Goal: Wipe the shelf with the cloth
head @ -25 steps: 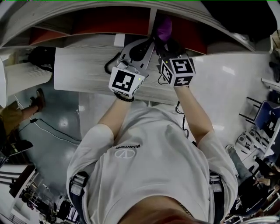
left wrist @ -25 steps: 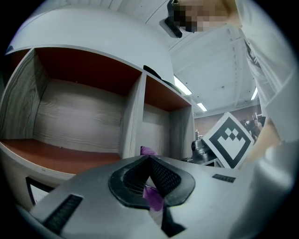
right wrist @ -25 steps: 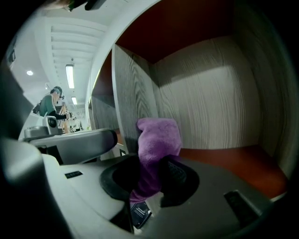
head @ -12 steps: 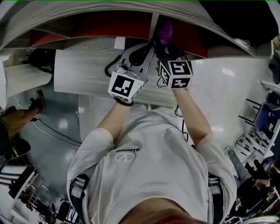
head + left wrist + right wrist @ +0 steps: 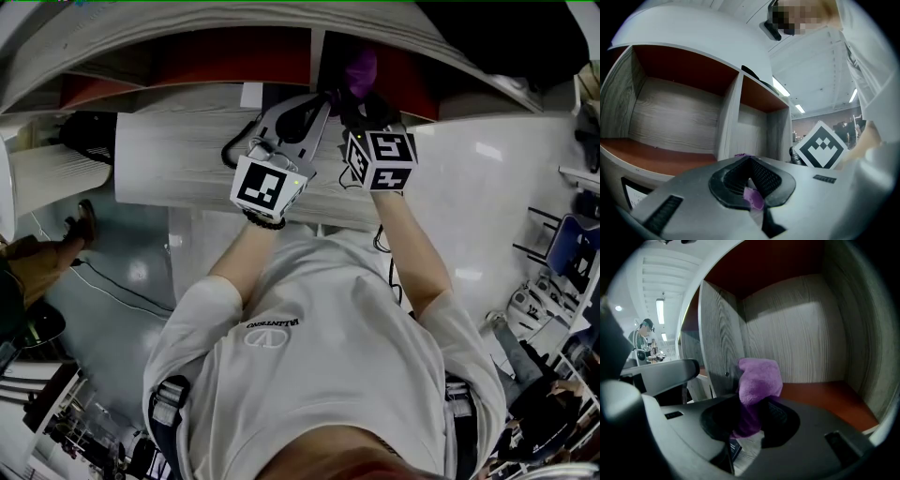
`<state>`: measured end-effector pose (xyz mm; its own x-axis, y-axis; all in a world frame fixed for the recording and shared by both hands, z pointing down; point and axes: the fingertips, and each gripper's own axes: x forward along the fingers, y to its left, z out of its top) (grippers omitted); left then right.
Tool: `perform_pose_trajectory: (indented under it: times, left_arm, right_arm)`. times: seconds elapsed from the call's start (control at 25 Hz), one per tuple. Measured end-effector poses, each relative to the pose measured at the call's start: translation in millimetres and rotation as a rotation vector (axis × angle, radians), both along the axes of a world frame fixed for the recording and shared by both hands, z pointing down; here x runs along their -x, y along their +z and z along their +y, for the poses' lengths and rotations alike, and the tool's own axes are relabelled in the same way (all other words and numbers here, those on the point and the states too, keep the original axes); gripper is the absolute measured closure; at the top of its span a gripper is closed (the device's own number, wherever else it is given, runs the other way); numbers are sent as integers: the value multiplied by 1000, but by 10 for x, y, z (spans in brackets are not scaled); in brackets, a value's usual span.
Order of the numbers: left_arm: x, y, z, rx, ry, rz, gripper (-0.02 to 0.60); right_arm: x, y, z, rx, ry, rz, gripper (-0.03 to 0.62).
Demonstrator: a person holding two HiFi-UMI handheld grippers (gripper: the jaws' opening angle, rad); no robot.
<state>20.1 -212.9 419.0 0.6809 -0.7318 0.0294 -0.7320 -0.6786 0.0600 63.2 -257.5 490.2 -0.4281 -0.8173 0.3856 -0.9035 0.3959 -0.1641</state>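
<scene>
A purple cloth (image 5: 757,380) sticks up bunched from my right gripper (image 5: 750,414), which is shut on it. It stands at the mouth of a shelf compartment with a red-brown floor (image 5: 820,394) and grey wood-grain walls, just right of the upright divider (image 5: 717,348). In the head view the cloth (image 5: 361,67) is at the shelf's front, above the right gripper (image 5: 354,94). My left gripper (image 5: 319,96) sits close beside it on the left, jaws shut, facing the neighbouring compartment (image 5: 670,154). A small purple patch (image 5: 753,197) shows in the hollow of the left gripper (image 5: 749,160); what it is stays unclear.
A pale wood-grain table top (image 5: 178,155) runs below the shelf, with a black cable (image 5: 234,142) by the left gripper. A dark object (image 5: 89,131) lies at its left end. Someone's shoe (image 5: 82,217) is on the floor at left. A person (image 5: 646,341) stands far off.
Both grippers stay almost in place; the right one with the cloth has edged slightly to the right along the shelf front.
</scene>
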Motion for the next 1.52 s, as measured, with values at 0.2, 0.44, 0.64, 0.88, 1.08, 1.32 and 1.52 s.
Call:
perform_pose_trajectory:
  times: [0.2,0.44,0.64,0.88,1.08,1.32,1.52]
  left_arm:
    - [-105,13,21,11,16,-5,581]
    - [-191,23,28,12,28,11,581]
    - [-322,1,51,7,38,10,581]
    - [-455,-22,119,7,49,3,581]
    - [-542,-49,151,3,52,2,581]
    - [-633,-7,174,16,57,-8,581]
    - [-729,-71,165,4,60,-1,582]
  right_arm:
    - [-195,6,28,1,35,-6,491]
    - [-373,15,30,2,75,-8,491]
    - [-581,6,62,0,105,-11,491]
    - [-800,-12,118,-1,137,-15,491]
    - [-943,-21,148,-3,158,-20,490]
    - [-1095,-18,166,-3,178,-30,490]
    - [-1221,-33,178,-4,194,-31,490]
